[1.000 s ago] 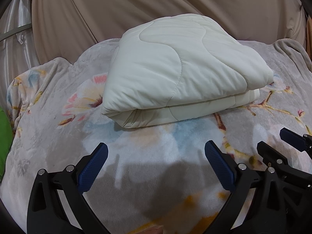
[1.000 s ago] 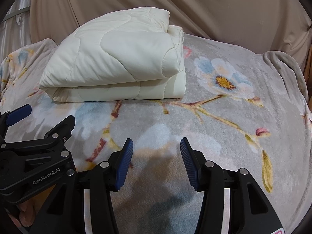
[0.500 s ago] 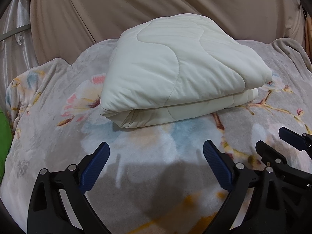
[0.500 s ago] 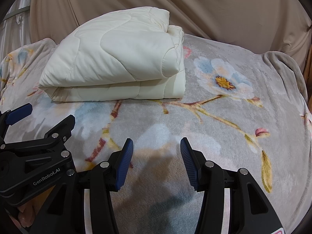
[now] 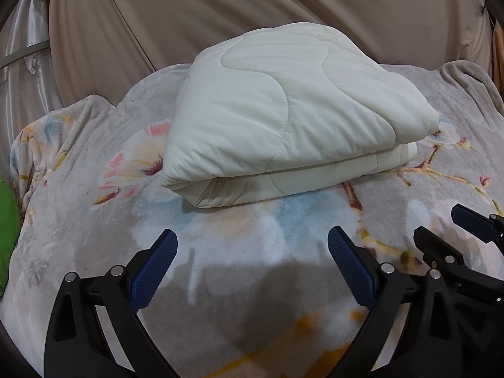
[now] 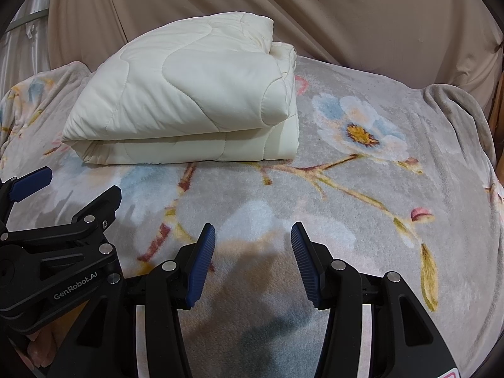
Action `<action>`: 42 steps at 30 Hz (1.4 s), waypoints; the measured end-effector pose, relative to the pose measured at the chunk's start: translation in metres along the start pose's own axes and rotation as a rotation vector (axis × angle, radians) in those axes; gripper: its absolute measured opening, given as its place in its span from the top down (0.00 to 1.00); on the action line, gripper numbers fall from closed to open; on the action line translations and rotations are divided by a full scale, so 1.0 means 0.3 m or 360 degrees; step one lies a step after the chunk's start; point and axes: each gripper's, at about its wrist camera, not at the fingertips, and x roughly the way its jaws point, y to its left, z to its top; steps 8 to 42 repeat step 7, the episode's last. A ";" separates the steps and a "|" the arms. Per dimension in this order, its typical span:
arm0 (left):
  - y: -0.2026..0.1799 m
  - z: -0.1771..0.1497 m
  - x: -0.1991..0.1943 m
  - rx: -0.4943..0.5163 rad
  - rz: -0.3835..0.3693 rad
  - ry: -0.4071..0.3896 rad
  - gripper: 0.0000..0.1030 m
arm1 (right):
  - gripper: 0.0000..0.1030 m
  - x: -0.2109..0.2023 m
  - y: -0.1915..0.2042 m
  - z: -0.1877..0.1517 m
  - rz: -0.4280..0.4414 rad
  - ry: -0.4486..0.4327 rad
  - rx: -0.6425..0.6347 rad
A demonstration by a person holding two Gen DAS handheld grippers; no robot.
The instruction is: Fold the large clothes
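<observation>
Right now my left gripper (image 5: 252,253) hangs with its jaws spread wide, nothing between the blue pads (image 5: 154,267) but bare blanket below. My right gripper (image 6: 253,258) is likewise released, jaws parted about halfway, gripping nothing and apart from the cloth. Both sit side by side at the near edge of the floral blanket (image 6: 362,189) that covers the bed. Ahead of them, well clear of either set of fingertips, the cream quilt (image 5: 283,126) lies folded into a thick, layered bundle, its rounded fold facing me and its stacked edges to the right. Beige drapery (image 6: 315,9) hangs behind it. I see no containers.
</observation>
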 end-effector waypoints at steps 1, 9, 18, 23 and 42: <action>-0.004 -0.001 -0.003 0.0005 0.0004 -0.0005 0.10 | 0.52 0.000 0.000 0.000 0.0001 0.0000 -0.0002; -0.009 -0.002 -0.009 0.0017 0.0006 -0.0014 0.12 | 0.52 0.000 -0.001 0.000 0.0001 0.0001 -0.0004; -0.009 -0.002 -0.009 0.0017 0.0006 -0.0014 0.12 | 0.52 0.000 -0.001 0.000 0.0001 0.0001 -0.0004; -0.009 -0.002 -0.009 0.0017 0.0006 -0.0014 0.12 | 0.52 0.000 -0.001 0.000 0.0001 0.0001 -0.0004; -0.009 -0.002 -0.009 0.0017 0.0006 -0.0014 0.12 | 0.52 0.000 -0.001 0.000 0.0001 0.0001 -0.0004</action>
